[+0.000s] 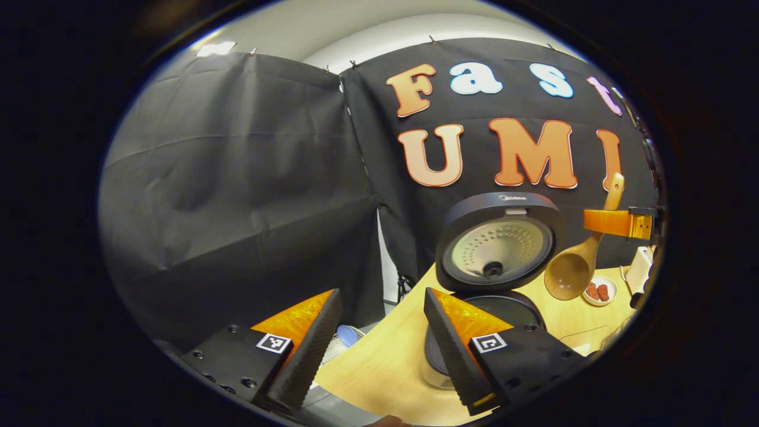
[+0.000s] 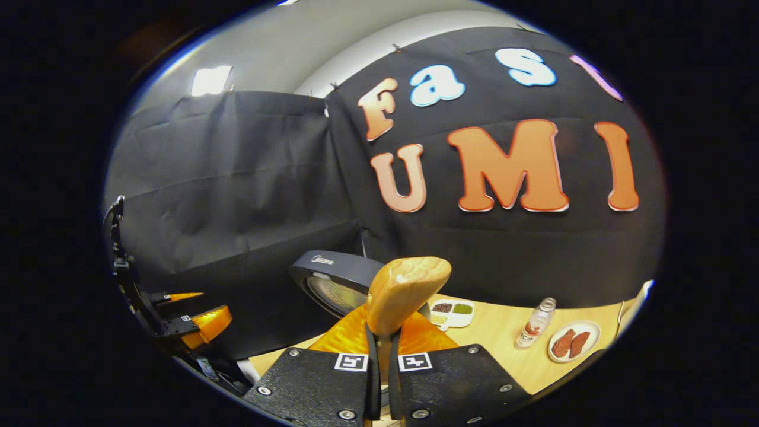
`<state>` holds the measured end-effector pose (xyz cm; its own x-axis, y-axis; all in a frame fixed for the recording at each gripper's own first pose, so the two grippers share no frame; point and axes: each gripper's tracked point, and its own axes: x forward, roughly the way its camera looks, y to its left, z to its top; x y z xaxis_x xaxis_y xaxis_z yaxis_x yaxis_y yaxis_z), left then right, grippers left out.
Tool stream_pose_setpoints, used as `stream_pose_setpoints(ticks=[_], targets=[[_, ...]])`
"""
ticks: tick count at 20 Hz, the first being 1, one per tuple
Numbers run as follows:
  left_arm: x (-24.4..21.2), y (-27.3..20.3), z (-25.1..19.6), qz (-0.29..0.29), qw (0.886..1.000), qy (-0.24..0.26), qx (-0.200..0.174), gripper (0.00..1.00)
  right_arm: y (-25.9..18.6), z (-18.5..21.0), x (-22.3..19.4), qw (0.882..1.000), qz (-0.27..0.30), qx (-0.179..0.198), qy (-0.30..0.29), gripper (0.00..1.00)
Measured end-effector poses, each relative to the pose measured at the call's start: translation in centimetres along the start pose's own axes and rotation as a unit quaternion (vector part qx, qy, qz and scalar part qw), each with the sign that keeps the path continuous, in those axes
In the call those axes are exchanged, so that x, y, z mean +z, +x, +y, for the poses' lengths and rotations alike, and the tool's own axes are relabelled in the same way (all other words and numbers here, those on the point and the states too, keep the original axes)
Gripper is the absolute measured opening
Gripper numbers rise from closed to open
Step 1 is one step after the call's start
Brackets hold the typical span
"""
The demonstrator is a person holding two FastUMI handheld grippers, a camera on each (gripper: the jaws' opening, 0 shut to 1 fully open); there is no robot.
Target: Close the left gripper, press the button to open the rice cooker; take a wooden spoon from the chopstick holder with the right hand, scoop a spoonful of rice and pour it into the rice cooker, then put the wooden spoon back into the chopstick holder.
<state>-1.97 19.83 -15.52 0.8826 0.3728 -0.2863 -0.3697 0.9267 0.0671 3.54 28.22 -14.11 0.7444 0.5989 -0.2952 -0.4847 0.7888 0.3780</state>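
Right gripper [image 2: 382, 362] clamps smooth wooden spoon [image 2: 406, 290] — round rice cooker [image 1: 498, 249] lid up

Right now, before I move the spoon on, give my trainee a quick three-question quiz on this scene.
1. True or false: the rice cooker lid is shut.
2. What is the right gripper holding: A) bottle, B) wooden spoon, C) plate?
3. Fill in: the left gripper is ____ and holds nothing.

Key:
1. False; the lid stands raised, its underside facing the left gripper view.
2. B; the wooden spoon handle is clamped between both fingers, bowl hanging down beside the lid.
3. open.
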Motion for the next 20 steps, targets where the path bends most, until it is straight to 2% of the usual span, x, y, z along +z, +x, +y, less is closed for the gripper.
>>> stream_pose_setpoints(ticks=[4,8,14,19,20], targets=[[0.6,-0.6,-2.9,-0.001,1.0,-0.01,-0.015,0.97,-4.6,-7.0,-2.2,0.996,0.017,-0.066,0.061,0.05],[1.3,-0.4,-6.1,0.001,1.0,-0.003,-0.029,0.95,-10.5,-14.3,-4.1,0.985,0.023,-0.147,0.092,0.05],[2.2,-0.5,-12.1,-0.001,0.997,0.005,-0.072,0.95,-19.0,-23.3,-7.1,0.956,0.028,-0.258,0.134,0.05],[2.9,-0.7,-15.0,-0.007,0.995,0.017,-0.096,0.98,-23.7,-27.7,-9.8,0.934,0.037,-0.319,0.154,0.05],[3.1,-0.7,-15.3,-0.008,0.995,0.018,-0.097,0.96,-24.4,-28.3,-10.6,0.931,0.041,-0.329,0.155,0.05]])
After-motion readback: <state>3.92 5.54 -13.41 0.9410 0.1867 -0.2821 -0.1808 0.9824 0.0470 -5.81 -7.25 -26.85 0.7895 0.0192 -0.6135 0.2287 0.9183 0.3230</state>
